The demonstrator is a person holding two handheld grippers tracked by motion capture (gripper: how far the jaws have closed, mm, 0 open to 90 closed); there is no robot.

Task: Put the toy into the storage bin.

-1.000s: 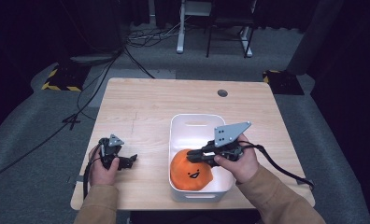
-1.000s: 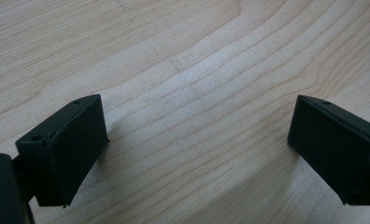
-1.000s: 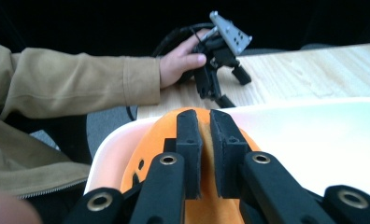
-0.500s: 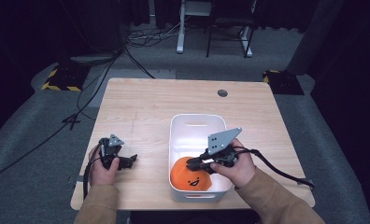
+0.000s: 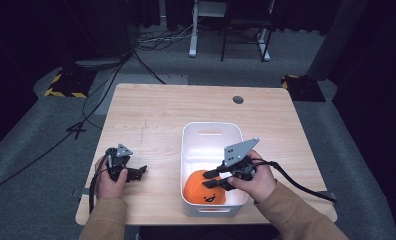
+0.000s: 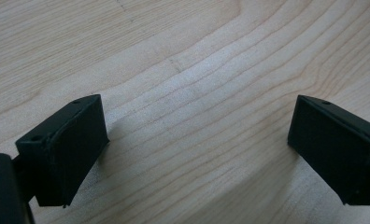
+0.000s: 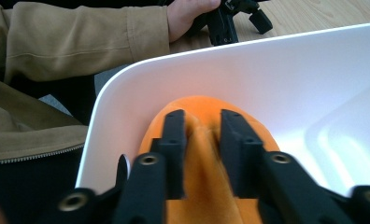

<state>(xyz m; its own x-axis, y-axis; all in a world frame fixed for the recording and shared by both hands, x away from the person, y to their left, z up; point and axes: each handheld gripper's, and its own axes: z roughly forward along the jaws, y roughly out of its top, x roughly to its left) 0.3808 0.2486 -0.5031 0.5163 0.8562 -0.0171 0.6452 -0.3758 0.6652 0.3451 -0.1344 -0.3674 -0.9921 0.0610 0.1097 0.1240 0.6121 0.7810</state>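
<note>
The orange plush toy (image 5: 204, 189), round and soft with a small dark smiling face, lies in the near end of the white bin (image 5: 211, 135). The right gripper (image 5: 212, 179) has just been opening its jaws, a fold of the plush between them. The left gripper (image 5: 142, 170) rests released on the wooden table (image 5: 161, 110).

The plush toy (image 5: 204, 187) is orange with a small dark smiling face, and the bin (image 5: 211, 131) is plain white. The bench (image 5: 176, 107) is pale wood with fine grain lines; both claws are black.
</note>
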